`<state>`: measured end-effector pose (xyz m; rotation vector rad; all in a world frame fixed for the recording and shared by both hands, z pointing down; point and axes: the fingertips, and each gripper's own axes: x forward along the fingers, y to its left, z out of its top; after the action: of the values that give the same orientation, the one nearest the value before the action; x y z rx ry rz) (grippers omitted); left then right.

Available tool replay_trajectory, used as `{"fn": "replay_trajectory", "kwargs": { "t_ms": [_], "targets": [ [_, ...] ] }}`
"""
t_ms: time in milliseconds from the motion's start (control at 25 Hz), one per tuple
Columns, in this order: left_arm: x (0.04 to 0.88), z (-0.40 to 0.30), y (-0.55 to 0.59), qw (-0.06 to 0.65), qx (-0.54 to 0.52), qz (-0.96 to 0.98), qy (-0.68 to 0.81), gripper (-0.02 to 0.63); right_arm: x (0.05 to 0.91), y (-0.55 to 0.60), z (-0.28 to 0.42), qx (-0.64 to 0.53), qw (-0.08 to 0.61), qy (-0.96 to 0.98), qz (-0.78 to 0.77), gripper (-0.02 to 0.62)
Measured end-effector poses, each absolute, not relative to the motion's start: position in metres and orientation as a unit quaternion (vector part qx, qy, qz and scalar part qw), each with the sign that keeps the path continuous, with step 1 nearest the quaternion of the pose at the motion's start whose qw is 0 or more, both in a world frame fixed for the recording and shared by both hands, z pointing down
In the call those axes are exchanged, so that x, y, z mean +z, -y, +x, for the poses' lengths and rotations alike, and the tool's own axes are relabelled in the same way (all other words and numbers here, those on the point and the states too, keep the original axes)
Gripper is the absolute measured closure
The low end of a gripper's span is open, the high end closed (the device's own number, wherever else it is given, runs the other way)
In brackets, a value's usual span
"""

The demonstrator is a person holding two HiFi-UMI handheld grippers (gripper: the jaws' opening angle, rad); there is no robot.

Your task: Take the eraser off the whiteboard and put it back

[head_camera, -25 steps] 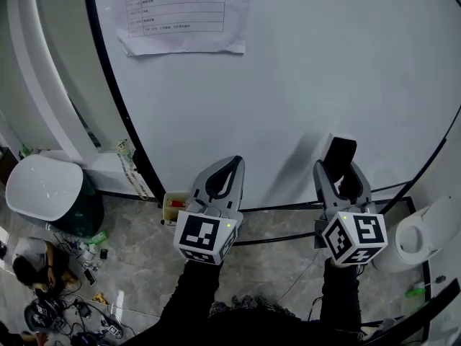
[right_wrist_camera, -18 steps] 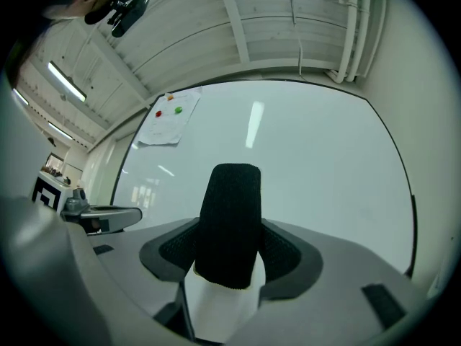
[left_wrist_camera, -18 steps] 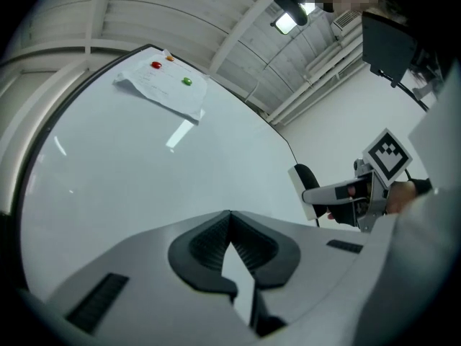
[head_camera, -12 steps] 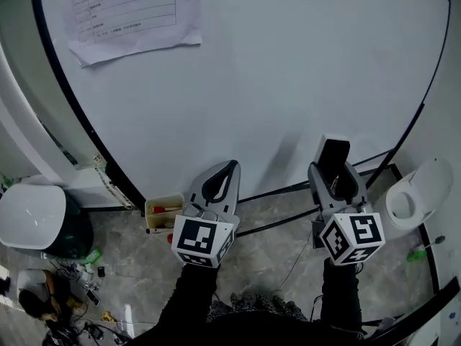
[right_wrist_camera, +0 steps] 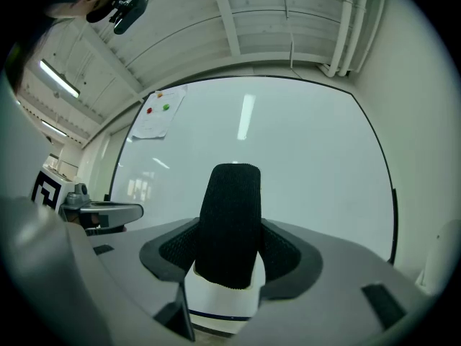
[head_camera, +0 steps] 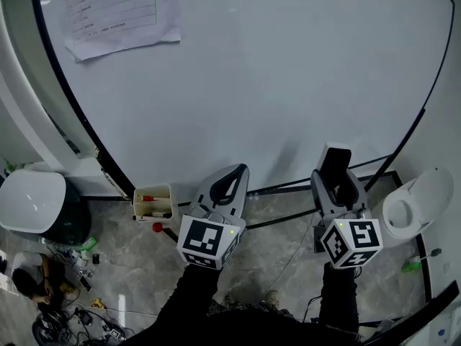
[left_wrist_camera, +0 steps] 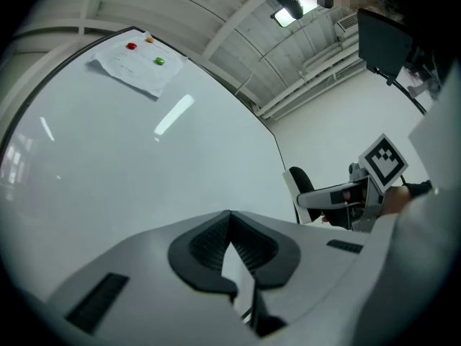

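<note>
Jaws on right gripper (head_camera: 337,181) clamp a black-felt, white-backed eraser (right_wrist_camera: 230,222) facing the big white whiteboard (head_camera: 288,63); left gripper (left_wrist_camera: 230,215) pinched together, empty, cream marker box (head_camera: 153,202) beside it.

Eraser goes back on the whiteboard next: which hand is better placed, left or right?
Right. The right hand-held gripper is clamped on the eraser, with the whiteboard straight ahead of it. The left hand-held gripper is shut with nothing between its jaws.
</note>
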<state>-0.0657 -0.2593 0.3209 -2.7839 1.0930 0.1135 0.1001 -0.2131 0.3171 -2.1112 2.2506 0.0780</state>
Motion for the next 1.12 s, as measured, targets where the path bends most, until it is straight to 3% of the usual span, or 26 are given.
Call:
{"fn": "replay_trajectory", "kwargs": {
  "t_ms": [560,1120],
  "targets": [
    [0.318,0.017,0.246,0.073,0.049,-0.904,-0.418,0.601,0.326,0.207,0.2,0.02,0.022,-0.752,-0.659,0.341],
    [0.312,0.045,0.251,0.081,0.041,-0.9,-0.426,0.601,0.307,0.215,0.223,0.04,0.017,-0.766,-0.642,0.341]
  ]
}}
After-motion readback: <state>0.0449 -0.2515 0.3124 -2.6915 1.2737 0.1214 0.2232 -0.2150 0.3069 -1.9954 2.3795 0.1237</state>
